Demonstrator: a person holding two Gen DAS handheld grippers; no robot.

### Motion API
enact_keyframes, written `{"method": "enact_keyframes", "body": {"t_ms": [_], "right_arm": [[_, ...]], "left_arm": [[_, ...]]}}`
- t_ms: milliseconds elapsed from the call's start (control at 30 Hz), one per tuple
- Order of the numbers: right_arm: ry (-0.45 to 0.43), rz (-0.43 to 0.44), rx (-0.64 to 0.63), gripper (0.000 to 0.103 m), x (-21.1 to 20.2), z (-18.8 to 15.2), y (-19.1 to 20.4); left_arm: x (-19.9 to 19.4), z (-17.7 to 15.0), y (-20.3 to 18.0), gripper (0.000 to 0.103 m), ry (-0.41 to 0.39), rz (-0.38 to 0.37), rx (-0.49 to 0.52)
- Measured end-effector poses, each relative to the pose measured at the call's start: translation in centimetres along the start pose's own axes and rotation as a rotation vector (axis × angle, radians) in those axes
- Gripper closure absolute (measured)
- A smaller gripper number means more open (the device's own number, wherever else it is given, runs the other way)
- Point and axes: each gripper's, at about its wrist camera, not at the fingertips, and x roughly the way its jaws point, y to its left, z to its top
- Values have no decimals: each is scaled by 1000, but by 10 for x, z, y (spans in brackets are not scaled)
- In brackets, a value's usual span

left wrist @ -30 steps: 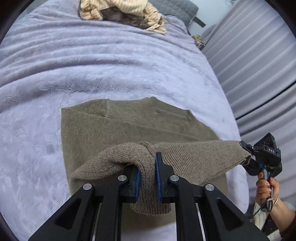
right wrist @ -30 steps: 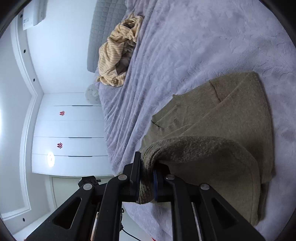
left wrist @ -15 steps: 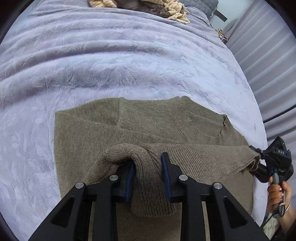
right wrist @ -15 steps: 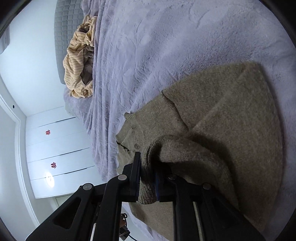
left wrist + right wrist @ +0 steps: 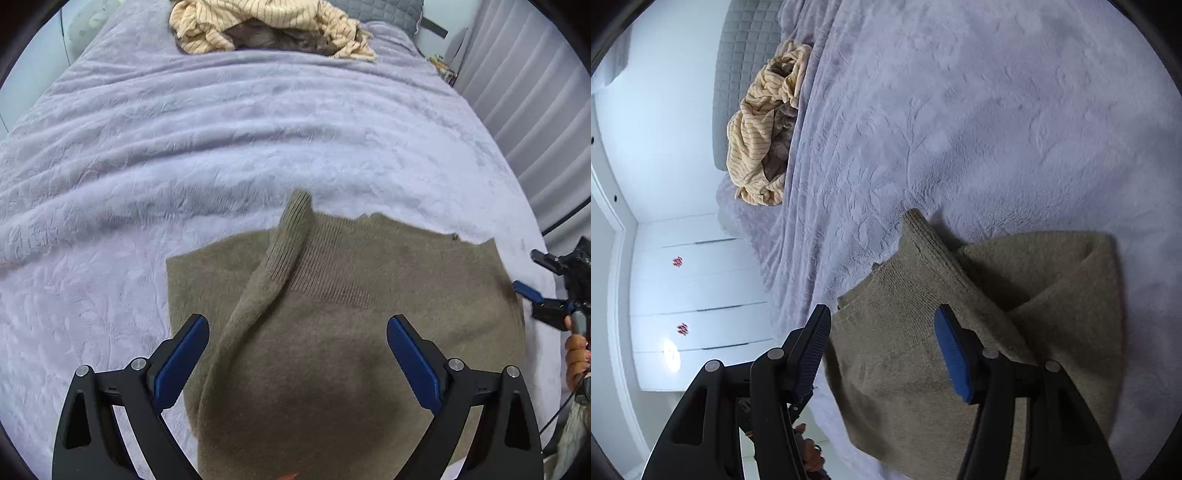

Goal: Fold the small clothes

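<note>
An olive-brown knit sweater [image 5: 351, 332] lies folded on the lavender bedspread [image 5: 221, 147], with one sleeve [image 5: 284, 251] draped diagonally over it and its cuff past the far edge. My left gripper [image 5: 297, 354] is open and empty just above the sweater's near half. My right gripper [image 5: 882, 350] is open and empty over the sweater's [image 5: 979, 332] near end. It also shows in the left wrist view [image 5: 543, 295] at the sweater's right edge.
A crumpled cream striped garment [image 5: 273, 26] with a darker piece lies at the head of the bed, also in the right wrist view [image 5: 764, 129]. A grey quilted headboard [image 5: 738, 55] and white cabinets [image 5: 694, 295] stand beyond. Grey curtains [image 5: 535, 110] hang to the right.
Both grippers carried the sweater's edge forward over the body, then opened and let it go. The sweater now lies flat, folded, with both grippers open above it.
</note>
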Motion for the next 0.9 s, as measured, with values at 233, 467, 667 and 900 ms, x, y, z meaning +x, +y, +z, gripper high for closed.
{"method": "enact_keyframes", "body": {"t_ms": [233, 467, 667, 900], "right_arm": [[23, -201, -178, 40, -31, -39, -2], [87, -218, -165, 40, -58, -110, -30], [104, -156, 10, 40, -67, -168, -63], [-57, -125, 203, 40, -68, -198, -98]], "left_arm": [[2, -36, 26, 6, 82, 18, -85], [-8, -81, 50, 9, 148, -9, -114], [-5, -104, 55, 35, 220, -116, -118], [3, -115, 59, 70, 279, -239, -80]]}}
